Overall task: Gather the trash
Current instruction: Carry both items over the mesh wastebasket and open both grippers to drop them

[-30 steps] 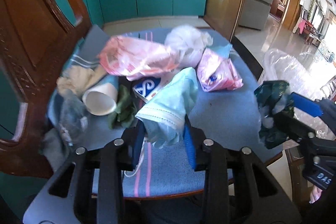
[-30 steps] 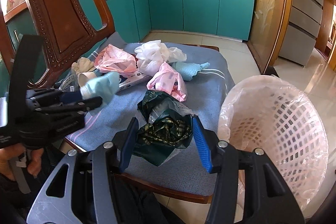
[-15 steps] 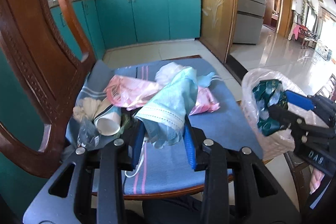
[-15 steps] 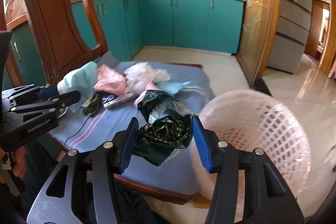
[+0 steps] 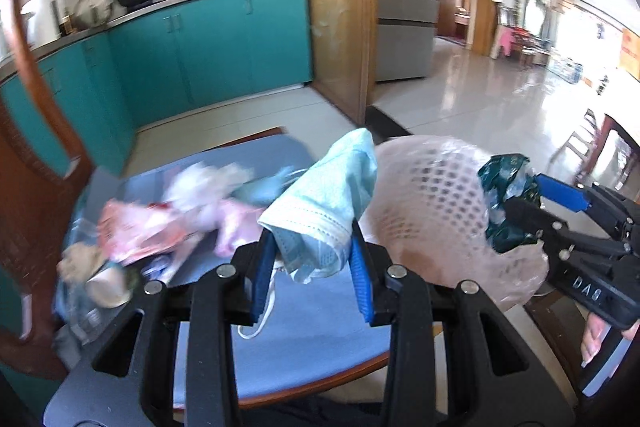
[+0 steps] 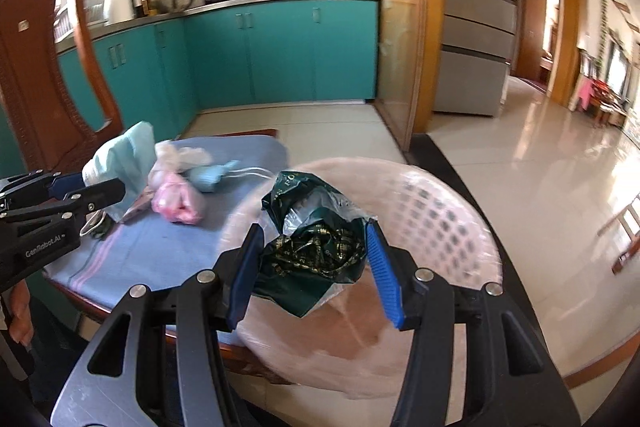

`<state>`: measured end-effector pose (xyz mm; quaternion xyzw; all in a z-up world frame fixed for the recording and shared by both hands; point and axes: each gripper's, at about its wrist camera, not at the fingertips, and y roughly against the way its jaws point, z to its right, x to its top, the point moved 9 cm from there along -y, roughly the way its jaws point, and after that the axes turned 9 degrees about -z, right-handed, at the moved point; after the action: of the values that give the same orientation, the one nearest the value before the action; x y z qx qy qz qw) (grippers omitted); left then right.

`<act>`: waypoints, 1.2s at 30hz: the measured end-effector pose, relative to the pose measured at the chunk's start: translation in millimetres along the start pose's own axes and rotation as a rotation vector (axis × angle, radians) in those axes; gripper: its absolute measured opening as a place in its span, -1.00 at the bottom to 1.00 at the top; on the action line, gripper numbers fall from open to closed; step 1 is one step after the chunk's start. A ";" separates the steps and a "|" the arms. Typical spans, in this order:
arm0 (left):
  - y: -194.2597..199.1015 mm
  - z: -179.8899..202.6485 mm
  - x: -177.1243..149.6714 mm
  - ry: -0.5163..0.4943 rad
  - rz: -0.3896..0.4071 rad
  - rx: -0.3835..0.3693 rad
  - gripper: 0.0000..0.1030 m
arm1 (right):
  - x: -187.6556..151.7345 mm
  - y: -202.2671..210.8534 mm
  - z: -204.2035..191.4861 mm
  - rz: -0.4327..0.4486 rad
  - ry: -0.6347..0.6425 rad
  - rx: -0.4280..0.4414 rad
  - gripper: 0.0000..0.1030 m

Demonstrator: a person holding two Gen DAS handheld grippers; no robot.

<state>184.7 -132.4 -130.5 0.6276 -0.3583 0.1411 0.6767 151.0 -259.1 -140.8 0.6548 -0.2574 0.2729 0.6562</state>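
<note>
Both grippers swung toward the basket, trash clamped between jaws.

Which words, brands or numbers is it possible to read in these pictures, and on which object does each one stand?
"GenRobot.AI" on the body of the left gripper, right wrist view.
"DAS" on the body of the right gripper, left wrist view.
Gold lettering on the dark green bag: too crumpled to read.
Print on the pink wrapper on the chair: blurred, unreadable.
</note>
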 end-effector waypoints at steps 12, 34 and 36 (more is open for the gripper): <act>-58.3 87.8 16.5 -0.126 -0.075 -0.101 -0.30 | -10.5 5.1 76.0 0.000 -0.116 -0.096 0.02; -63.2 57.3 11.0 -0.077 -0.096 -0.032 0.44 | -1.1 -23.9 63.8 -0.043 -0.097 -0.060 0.22; -57.7 38.3 7.8 -0.047 -0.090 0.007 0.51 | -0.5 -25.3 59.4 -0.044 -0.084 -0.061 0.39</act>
<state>215.4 -180.8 -170.1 0.6485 -0.3450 0.0969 0.6716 169.4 -318.2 -158.7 0.6509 -0.2782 0.2228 0.6703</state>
